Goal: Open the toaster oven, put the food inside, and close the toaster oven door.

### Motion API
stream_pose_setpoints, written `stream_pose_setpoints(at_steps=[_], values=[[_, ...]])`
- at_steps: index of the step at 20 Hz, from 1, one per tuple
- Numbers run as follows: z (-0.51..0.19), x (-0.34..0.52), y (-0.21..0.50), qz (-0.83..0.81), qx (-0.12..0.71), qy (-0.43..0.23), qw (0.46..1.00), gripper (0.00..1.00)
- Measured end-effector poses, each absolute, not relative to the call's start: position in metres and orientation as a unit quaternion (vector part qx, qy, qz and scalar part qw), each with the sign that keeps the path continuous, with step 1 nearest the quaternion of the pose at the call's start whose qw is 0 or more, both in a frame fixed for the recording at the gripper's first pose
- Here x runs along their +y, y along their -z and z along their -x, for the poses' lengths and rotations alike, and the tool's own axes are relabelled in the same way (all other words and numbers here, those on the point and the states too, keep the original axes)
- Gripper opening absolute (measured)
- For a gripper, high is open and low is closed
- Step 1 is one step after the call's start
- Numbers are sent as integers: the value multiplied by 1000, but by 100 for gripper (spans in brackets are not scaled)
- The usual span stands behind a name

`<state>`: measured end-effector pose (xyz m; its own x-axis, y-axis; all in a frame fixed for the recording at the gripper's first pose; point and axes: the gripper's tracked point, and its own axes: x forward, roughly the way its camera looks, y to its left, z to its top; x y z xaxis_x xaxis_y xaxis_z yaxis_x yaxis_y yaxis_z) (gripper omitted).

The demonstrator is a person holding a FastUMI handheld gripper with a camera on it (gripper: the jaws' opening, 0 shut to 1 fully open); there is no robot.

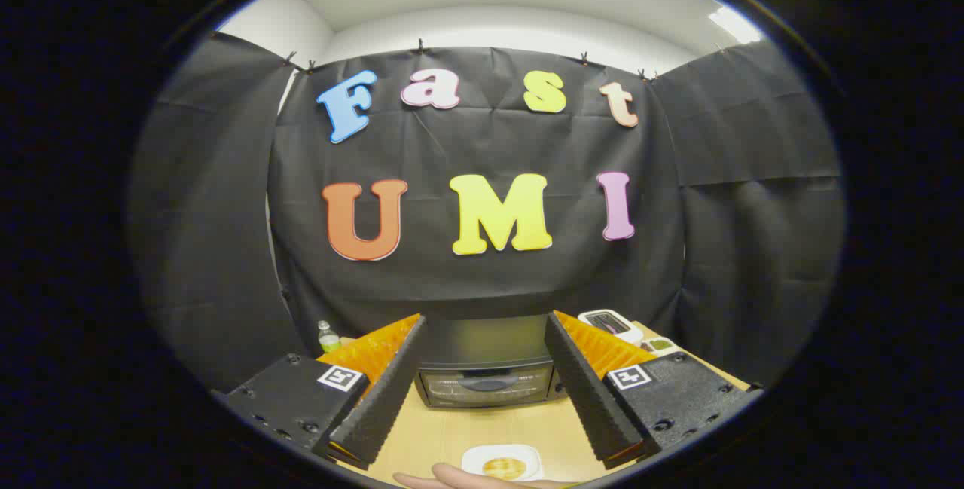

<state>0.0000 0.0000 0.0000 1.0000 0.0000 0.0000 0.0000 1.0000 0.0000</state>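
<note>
Hand: part of a person's hand (452, 478) lies on the table at 6 o'clock, nearest the camera, just beside the plate's near rim; whether it touches the plate I cannot tell.
Plate: small white plate (474, 457) sits on the wooden table (452, 429) between the two fingers, nearer than their tips.
Plate contents: round golden-brown piece of food (503, 467) rests in the middle of the plate; its kind is too small to tell.
Gripper: the tongs (486, 323) are released, fingers spread wide and holding nothing, raised above the table.
Finger tips: they point toward 12 o'clock and frame the toaster oven on either side.
Toaster oven: dark toaster oven (482, 368) stands just beyond the fingers at 12 o'clock from the plate, its glass door (486, 386) closed with the handle across it.
In the way: bare table top lies between the plate and the oven door.
Bottle: small clear bottle (327, 337) with a green band stands at 10 o'clock, beside the left finger.
White appliance: a white boxy device (610, 323) sits at 2 o'clock, past the right finger.
Small dish: a little container (660, 344) with something green in it lies just beside the white device.
</note>
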Motion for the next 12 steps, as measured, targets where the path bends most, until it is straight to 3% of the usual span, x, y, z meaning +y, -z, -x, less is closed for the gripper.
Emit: stream_pose_setpoints(at_steps=[12], values=[[0, -45, -5, -5, -34, 38, 999, 100]])
